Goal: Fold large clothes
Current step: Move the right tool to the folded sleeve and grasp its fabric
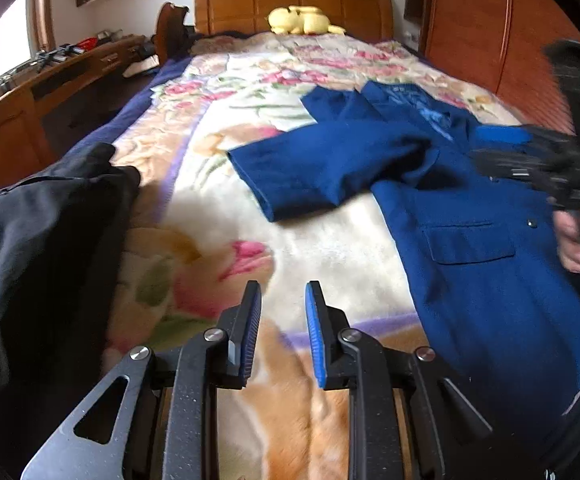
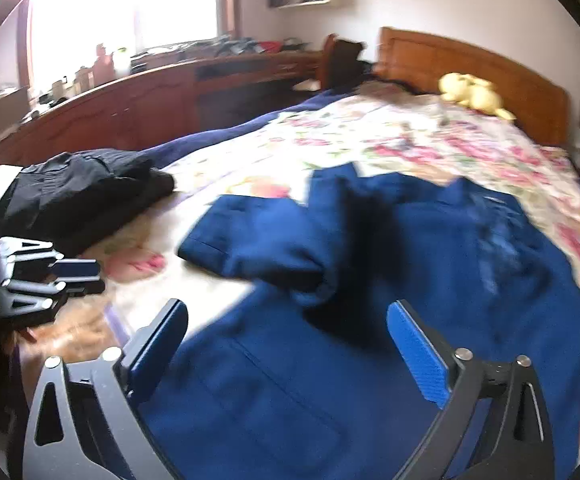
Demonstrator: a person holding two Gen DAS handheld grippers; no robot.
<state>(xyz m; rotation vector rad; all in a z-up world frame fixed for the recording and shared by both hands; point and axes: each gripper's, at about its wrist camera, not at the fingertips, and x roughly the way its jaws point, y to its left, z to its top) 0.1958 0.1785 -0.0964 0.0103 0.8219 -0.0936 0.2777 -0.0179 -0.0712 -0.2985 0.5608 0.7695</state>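
A large blue coat [image 1: 470, 248] lies spread on the floral blanket [image 1: 249, 184], one sleeve [image 1: 314, 168] folded across to the left, a flap pocket facing up. My left gripper [image 1: 281, 304] is open and empty, hovering over the blanket left of the coat. It also shows in the right wrist view [image 2: 77, 276] at the left edge. My right gripper [image 2: 287, 332] is wide open and empty just above the coat [image 2: 370, 340] near its lower front. It shows blurred in the left wrist view [image 1: 506, 148] at the right, held by a hand.
A folded black garment [image 1: 45, 232] lies at the bed's left edge [image 2: 89, 196]. A yellow plush toy [image 1: 302, 20] sits by the wooden headboard [image 1: 290, 4]. A wooden desk [image 1: 29, 92] runs along the left. A wooden wardrobe [image 1: 490, 28] stands on the right.
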